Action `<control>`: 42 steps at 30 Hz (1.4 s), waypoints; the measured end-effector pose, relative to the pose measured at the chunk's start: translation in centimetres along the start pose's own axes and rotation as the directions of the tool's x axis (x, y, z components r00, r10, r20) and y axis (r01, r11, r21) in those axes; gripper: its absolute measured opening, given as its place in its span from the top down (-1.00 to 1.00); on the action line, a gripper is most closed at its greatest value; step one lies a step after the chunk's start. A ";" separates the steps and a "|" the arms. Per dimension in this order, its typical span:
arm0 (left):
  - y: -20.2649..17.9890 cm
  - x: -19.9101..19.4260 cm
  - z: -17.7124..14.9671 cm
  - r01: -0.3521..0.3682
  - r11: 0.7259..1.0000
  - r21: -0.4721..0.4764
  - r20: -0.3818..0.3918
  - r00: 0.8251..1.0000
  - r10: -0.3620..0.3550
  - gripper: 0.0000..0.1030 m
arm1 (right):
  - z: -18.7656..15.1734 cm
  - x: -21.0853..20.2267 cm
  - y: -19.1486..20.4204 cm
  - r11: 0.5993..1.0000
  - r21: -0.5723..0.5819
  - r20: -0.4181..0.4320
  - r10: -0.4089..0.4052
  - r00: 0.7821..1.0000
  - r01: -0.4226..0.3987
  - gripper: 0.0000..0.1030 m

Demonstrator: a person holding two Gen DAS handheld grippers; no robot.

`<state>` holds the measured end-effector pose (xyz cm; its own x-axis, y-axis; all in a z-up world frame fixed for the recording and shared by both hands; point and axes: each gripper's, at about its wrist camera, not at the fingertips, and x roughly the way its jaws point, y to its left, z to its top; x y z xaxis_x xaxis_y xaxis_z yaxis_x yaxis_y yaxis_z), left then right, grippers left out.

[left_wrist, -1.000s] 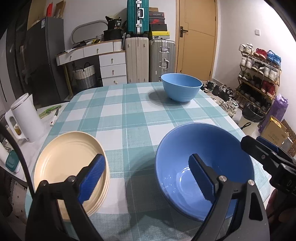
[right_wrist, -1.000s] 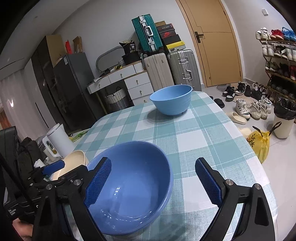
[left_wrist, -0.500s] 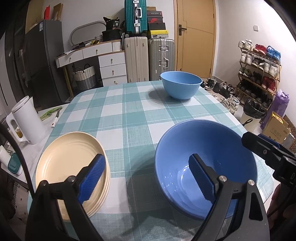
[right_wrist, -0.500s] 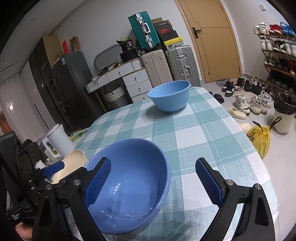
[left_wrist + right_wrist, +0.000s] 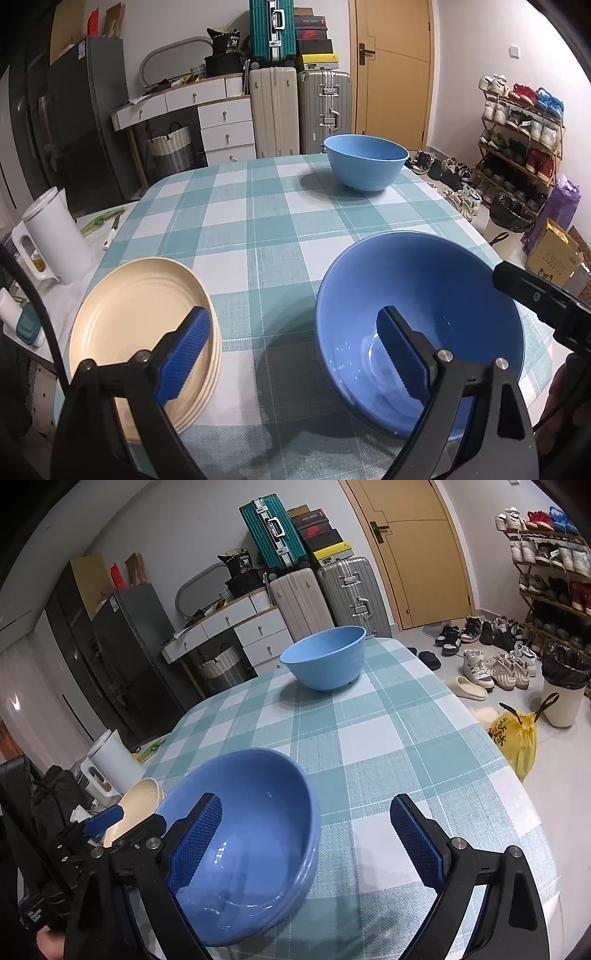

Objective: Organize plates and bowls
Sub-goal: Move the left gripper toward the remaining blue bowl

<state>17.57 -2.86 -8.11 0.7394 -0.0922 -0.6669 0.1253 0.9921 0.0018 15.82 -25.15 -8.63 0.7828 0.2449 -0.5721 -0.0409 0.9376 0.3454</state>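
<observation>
Blue near bowl point(image 5: 421, 317) and far bowl point(image 5: 364, 160) both look empty

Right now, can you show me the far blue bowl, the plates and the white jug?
far blue bowl point(image 5: 364, 173), left wrist view, outer wall.
stack of cream plates point(image 5: 133, 306), left wrist view, top plate's middle.
white jug point(image 5: 55, 236), left wrist view, body.

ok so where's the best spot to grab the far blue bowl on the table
Take the far blue bowl by its rim, one finger inside and one outside the wall. It sits upright and open, too wide to span. The right gripper, jaws open, would probably reach it best on the near edge, coming from above.
</observation>
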 end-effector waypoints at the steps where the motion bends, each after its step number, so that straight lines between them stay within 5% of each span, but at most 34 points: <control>1: 0.1 -0.1 0.0 -0.001 1.000 -0.005 0.003 1.000 0.001 -0.79 | 0.0 0.0 -0.1 1.000 0.004 -0.003 0.001 1.000 -0.001 -0.83; 13: -1.1 -4.5 2.2 -0.029 0.997 0.076 0.136 0.990 0.018 -0.80 | -0.3 0.5 -0.4 0.999 0.023 -0.059 0.031 0.998 -0.030 -0.83; 23: -1.5 -4.1 8.8 0.056 0.997 0.050 0.010 0.998 -0.056 -0.84 | 0.1 -0.4 -0.6 0.996 0.047 -0.036 0.075 0.997 -0.073 -0.83; 36: -2.2 7.4 17.0 0.067 0.998 0.017 -0.176 0.982 -0.063 -0.84 | 3.3 -1.3 -1.1 0.992 0.076 0.095 0.091 0.991 -0.098 -0.98; 42: -3.2 14.8 20.5 0.042 0.999 0.030 -0.252 0.967 -0.033 -0.84 | 6.8 1.3 -0.9 0.994 0.052 0.074 0.097 0.993 -0.101 -0.99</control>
<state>41.64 -9.12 -2.73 0.5444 -0.1009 -0.8327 0.1766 0.9843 -0.0039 21.10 -27.37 -4.65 0.8189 0.3158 -0.4792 -0.0874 0.8939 0.4397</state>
